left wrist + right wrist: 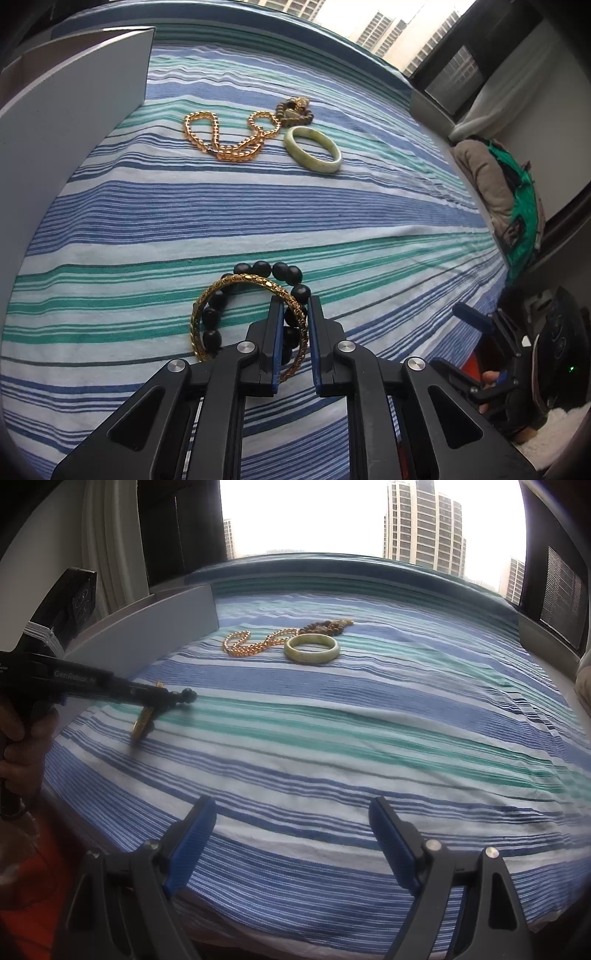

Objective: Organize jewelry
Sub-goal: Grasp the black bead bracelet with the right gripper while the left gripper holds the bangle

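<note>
Left gripper jaws pinch ornate gold bangle; right gripper jaws wide, empty.

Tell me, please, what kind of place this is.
Probably a bedroom in a high apartment: a striped bedsheet covers a bed, a window shows tower blocks outside, and a curtain hangs beside it.

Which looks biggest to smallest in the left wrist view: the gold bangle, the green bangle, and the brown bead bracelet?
1. gold bangle, gripped with a black bead bracelet by the left gripper; nearness inflates it.
2. green bangle.
3. brown bead bracelet, bunched and farthest, so its true size is unsure.
</note>
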